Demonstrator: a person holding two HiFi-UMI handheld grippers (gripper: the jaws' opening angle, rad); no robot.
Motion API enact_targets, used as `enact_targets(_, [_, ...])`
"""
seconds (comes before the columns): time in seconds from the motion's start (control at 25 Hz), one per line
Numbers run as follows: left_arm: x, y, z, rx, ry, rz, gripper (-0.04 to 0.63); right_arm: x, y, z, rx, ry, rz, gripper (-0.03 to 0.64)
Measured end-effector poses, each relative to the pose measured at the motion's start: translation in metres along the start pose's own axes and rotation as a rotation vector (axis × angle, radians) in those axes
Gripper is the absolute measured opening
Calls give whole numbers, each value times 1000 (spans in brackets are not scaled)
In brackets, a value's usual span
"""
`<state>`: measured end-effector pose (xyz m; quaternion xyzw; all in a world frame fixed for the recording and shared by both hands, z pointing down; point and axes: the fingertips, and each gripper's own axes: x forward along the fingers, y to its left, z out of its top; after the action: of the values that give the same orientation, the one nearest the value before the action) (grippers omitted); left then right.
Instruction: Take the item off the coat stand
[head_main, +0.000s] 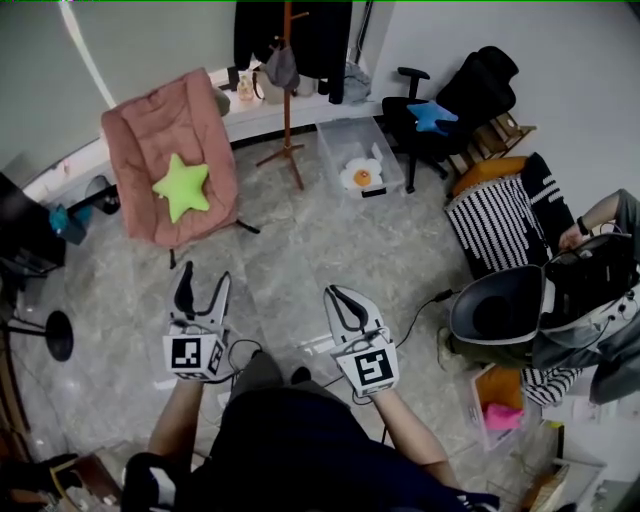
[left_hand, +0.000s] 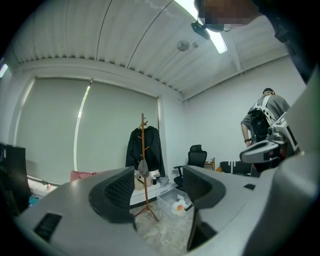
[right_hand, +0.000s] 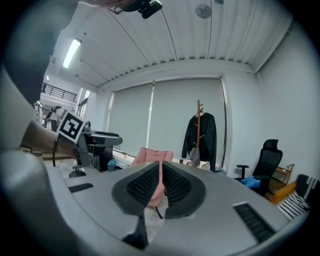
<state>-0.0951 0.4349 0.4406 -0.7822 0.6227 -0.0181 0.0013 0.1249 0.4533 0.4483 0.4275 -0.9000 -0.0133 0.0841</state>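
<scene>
The wooden coat stand (head_main: 288, 100) rises at the far wall, well ahead of both grippers. A black coat (head_main: 312, 35) hangs on it, and a small grey cap-like item (head_main: 281, 66) hangs lower on a peg. My left gripper (head_main: 204, 280) is held low at the near left, open and empty. In the left gripper view, the stand (left_hand: 145, 192) and the grey item (left_hand: 143, 167) show in the gap between the spread fingers of the left gripper (left_hand: 160, 192). My right gripper (head_main: 337, 294) is shut on nothing; in its own view the right gripper (right_hand: 161, 182) points left of the coat stand (right_hand: 198, 112).
A pink folding chair (head_main: 165, 150) with a green star cushion (head_main: 182, 186) stands at the left. A clear bin (head_main: 345, 140) holding a fried-egg plush sits right of the stand. A black office chair (head_main: 445, 100), a striped seat (head_main: 495, 225), a person (head_main: 600, 215) and a floor cable (head_main: 420, 310) are at the right.
</scene>
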Motion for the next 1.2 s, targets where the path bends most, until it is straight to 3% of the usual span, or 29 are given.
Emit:
enact_targets(0.32, [53, 32, 4, 25, -3, -27, 296, 46, -18, 2, -6, 10, -15, 34])
enact_targets(0.84, [197, 133, 6, 48, 1, -135, 296, 222, -65, 32, -5, 33, -105, 34])
enact_targets(1.2, [299, 158, 9, 43, 12, -167, 296, 293, -118, 34, 0, 52, -113, 34])
